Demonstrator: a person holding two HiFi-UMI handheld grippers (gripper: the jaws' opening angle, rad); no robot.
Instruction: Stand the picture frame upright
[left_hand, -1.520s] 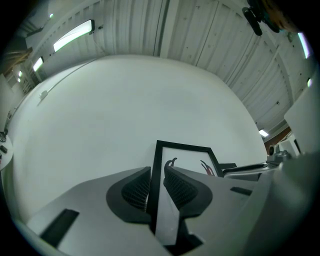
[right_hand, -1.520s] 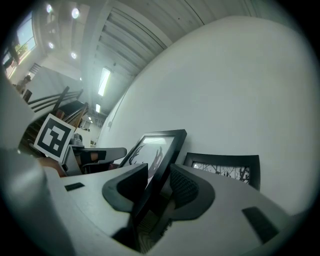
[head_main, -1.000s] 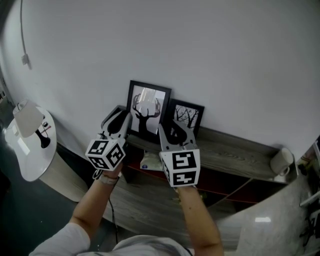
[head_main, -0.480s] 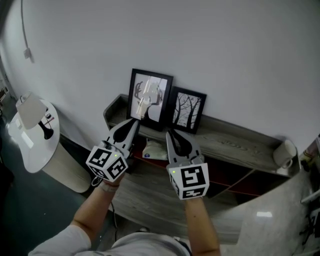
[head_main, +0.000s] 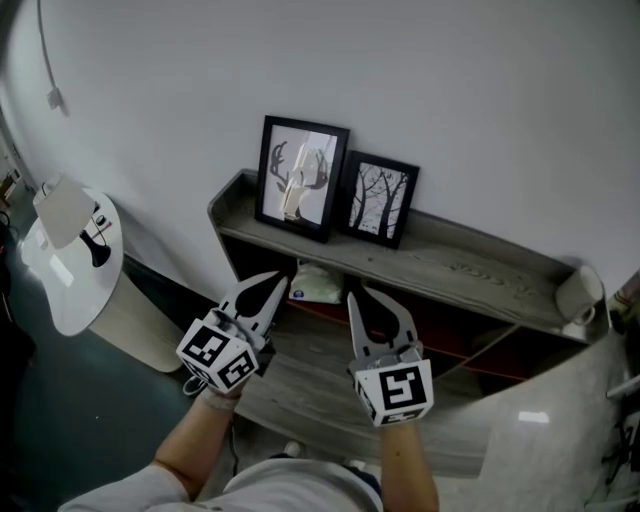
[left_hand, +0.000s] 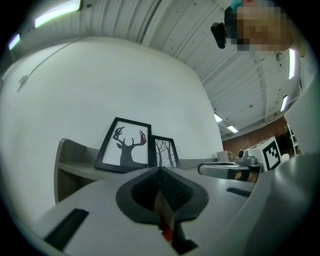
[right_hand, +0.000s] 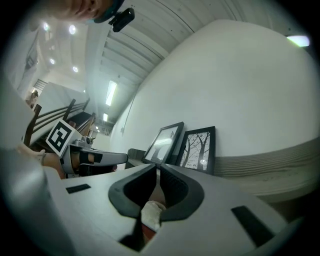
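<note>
Head view: found the black-framed picture of a deer silhouette (head_main: 300, 178) standing upright at the left end of the grey wooden shelf (head_main: 470, 275), backed against the white wall (head_main: 450, 90), just beside a smaller black-framed picture of bare trees (head_main: 383, 198). Held the left gripper (head_main: 278, 280) and the right gripper (head_main: 362, 300) side by side below the shelf's top board, well apart from both pictures and touching nothing.

Left gripper view: looked slightly upward at both pictures over the shelf's edge. Showed the left jaws clenched, pads pressed flat together with nothing between. Caught a white mug (left_hand: 223, 156) farther along the shelf, to the right.

Right gripper view: showed the right jaws just closing, tips drawn in to a hairline gap, with nothing gripped. Placed the deer picture left of the tree picture, both upright against the wall, beyond the jaw tips.
</note>
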